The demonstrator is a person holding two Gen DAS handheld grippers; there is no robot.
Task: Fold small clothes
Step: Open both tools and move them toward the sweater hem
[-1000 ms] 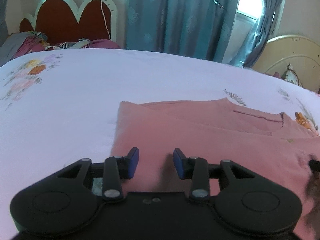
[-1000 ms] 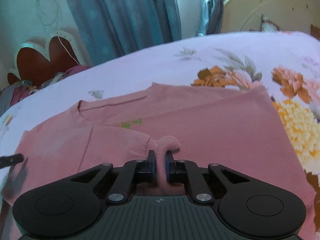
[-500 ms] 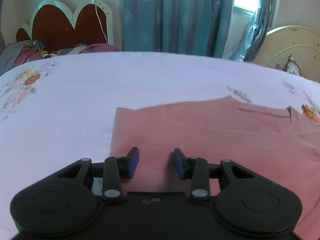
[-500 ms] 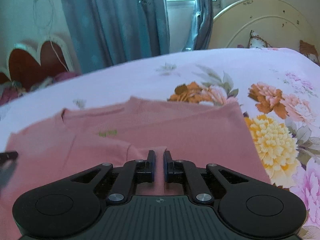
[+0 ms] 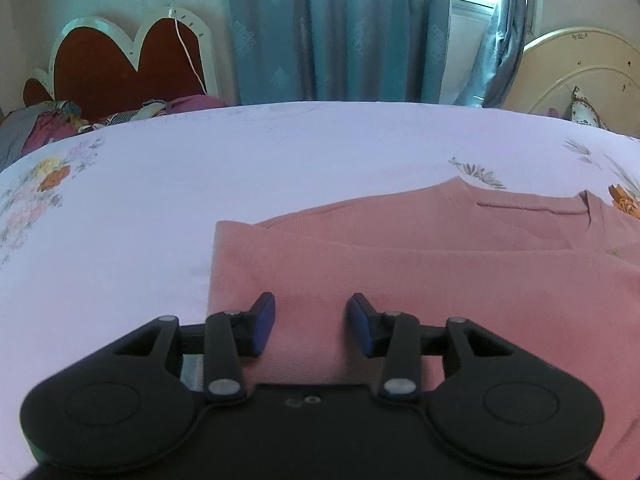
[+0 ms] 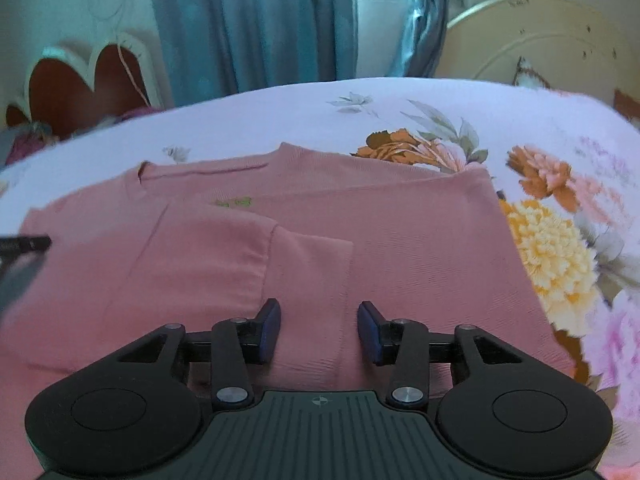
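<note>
A small pink top (image 5: pixel 440 276) lies flat on the bed, its sides folded inward. In the right wrist view the top (image 6: pixel 400 240) has a sleeve (image 6: pixel 308 276) folded across its middle and a green mark near the collar. My left gripper (image 5: pixel 311 328) is open and empty, low over the top's left part. My right gripper (image 6: pixel 319 330) is open and empty, just above the folded sleeve. A tip of the left gripper (image 6: pixel 24 245) shows at the left edge of the right wrist view.
The bed sheet (image 5: pixel 200 184) is pale lilac with flower prints (image 6: pixel 552 248). A pile of clothes (image 5: pixel 44 124) lies at the far left by a red heart-shaped headboard (image 5: pixel 128 64). Blue curtains (image 5: pixel 332 28) and a cream headboard (image 6: pixel 540 40) stand behind the bed.
My right gripper was shut on the sleeve one second ago; it has let go and opened, and the sleeve now lies flat. The left gripper stayed open and drew back a little.
</note>
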